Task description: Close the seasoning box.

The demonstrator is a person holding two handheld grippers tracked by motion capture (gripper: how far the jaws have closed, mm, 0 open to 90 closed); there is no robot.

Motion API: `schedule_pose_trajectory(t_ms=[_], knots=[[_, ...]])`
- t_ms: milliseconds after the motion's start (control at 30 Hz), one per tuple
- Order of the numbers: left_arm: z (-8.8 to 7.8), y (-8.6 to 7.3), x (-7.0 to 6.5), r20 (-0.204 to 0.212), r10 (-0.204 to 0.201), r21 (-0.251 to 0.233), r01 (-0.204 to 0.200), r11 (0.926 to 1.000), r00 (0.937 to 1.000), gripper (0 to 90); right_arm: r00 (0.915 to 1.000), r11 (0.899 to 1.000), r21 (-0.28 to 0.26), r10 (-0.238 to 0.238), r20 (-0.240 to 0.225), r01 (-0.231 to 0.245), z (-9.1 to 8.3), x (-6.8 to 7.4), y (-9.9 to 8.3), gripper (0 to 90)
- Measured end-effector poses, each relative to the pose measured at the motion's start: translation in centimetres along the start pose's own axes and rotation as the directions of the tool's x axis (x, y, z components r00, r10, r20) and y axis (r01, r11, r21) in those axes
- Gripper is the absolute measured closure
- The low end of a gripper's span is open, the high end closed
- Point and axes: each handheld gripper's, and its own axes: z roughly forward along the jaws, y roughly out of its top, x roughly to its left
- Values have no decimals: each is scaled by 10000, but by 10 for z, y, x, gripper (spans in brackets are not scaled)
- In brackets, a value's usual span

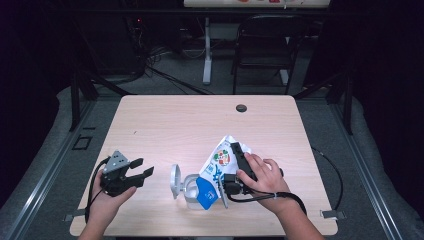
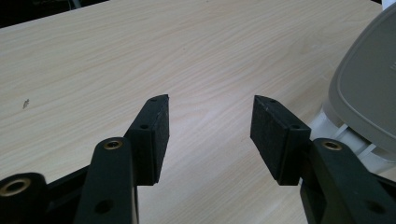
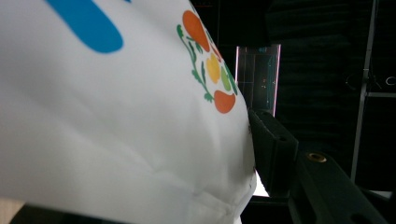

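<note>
White pouch [image 3: 116, 116], blue and fruit print, tilted.

White printed pouch [image 1: 220, 159] tilted over an open grey container [image 1: 189, 188].

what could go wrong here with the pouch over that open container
The right gripper pinches the soft white pouch near one edge, so it may sag or slip. The pouch is tipped over the grey container, which nothing steadies: the left gripper sits open beside it, so a nudge could shift it. The hinged lid could also fall shut.
</note>
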Motion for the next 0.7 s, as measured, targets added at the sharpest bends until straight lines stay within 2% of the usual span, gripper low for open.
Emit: schedule_pose_trajectory(t_ms=[667, 700], knots=[[0, 0, 0, -8, -1, -9, 1, 10000, 10000, 479, 9998, 9997, -195, 141, 152, -138, 0, -2, 1, 578], [0, 0, 0, -9, -1, -11, 1, 10000, 10000, 479, 9998, 9999, -141, 21, 177, -18, 0, -3, 1, 579]])
